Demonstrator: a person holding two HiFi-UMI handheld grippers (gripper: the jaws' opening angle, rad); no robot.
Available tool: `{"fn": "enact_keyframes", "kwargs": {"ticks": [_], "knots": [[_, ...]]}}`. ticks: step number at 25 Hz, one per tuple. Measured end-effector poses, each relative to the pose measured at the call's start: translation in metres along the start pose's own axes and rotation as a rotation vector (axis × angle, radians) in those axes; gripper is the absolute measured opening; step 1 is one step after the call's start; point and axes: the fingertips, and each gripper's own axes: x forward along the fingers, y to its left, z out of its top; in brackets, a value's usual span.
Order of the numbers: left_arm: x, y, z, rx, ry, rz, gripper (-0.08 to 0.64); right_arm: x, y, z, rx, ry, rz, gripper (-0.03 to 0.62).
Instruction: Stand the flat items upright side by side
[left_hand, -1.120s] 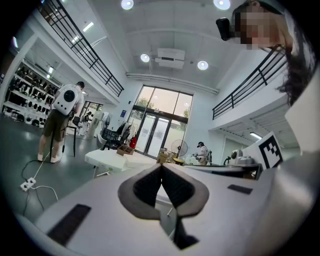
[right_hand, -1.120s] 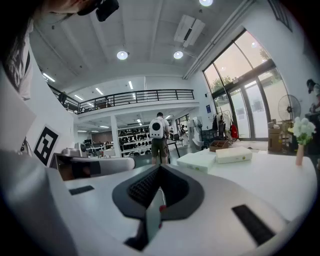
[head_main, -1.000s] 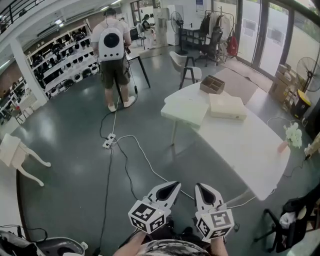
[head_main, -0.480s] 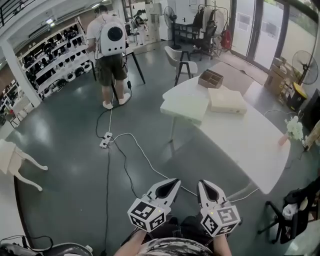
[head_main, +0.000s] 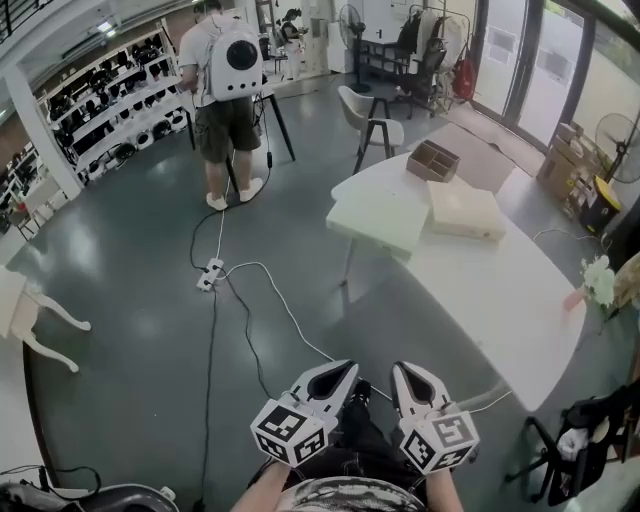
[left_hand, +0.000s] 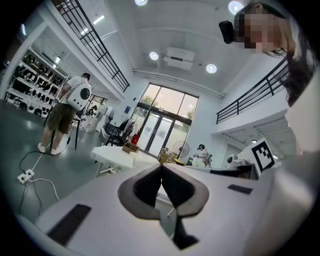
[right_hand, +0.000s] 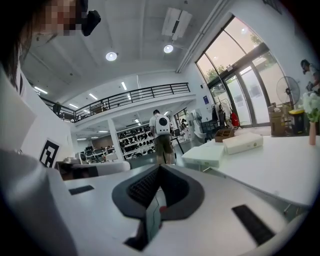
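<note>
Since the earlier look, the white table (head_main: 505, 300) has slid a little to the right of the frame. The person with the backpack (head_main: 228, 85) has slid up toward the top edge. Our left gripper (head_main: 335, 380) and right gripper (head_main: 408, 382) sit at the bottom middle as before, both closed tight with nothing in them. One flat box (head_main: 385, 222) and the other flat box (head_main: 465, 212) lie on their wide sides, next to each other on the table. They are up and to the right of us, well apart. We think the right gripper is nearer, but we must walk closer first.
</note>
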Motion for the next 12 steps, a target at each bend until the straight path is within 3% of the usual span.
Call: {"fn": "enact_keyframes", "kwargs": {"ticks": [5,12], "knots": [[0.034,0.032,0.013,0.017,0.008,0.045,0.012,0.045,-0.026,0.018,-0.002,-0.005,0.034,-0.002],[0.127,0.067,0.049,0.058,0.006,0.061,0.012,0.100,-0.093,0.053,-0.065,0.005,0.034,-0.002]]}}
